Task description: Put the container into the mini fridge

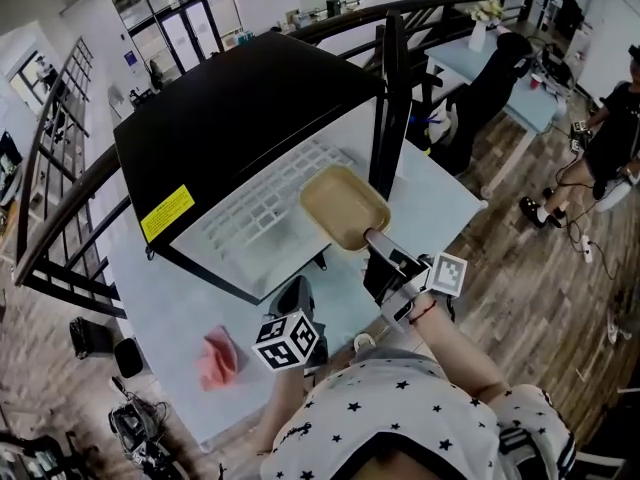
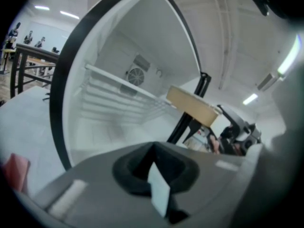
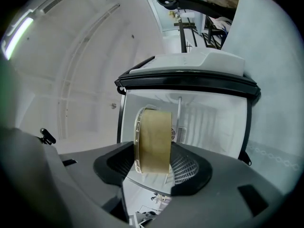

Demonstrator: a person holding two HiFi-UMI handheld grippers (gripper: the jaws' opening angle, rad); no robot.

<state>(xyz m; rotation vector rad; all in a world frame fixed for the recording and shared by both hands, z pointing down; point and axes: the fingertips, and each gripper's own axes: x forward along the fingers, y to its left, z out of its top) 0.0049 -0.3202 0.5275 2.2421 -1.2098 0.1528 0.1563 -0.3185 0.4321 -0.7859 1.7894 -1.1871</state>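
Head view, from the left: we see a crumpled pink cloth (image 1: pixel 218 358) lying near the near-left corner of the pale tabletop (image 1: pixel 440 193). Just right of it, by the near edge, the left gripper (image 1: pixel 296 296) hangs with its jaws pressed together on nothing. It is apart from both the fridge and the load.

The black mini fridge with a white interior (image 1: pixel 240 118) takes up the far-left part of the tabletop. Its door is swung open towards the far-right corner, so we judge the opening step done. The white wire shelf (image 1: pixel 260 208) inside looks bare.

The shallow tan plastic container with rounded corners (image 1: pixel 345 206) is in the air at the mouth of the fridge. It is level with the shelf and resting on nothing. The right gripper (image 1: pixel 372 238) pinches its near rim, and the right gripper view shows the jaws clamped across it with the fridge cavity straight ahead.

By our reckoning the carry is nearly over. What is left is to push the container further in, set it on the shelf, let go and draw back. We cannot tell whether closing the door is wanted.
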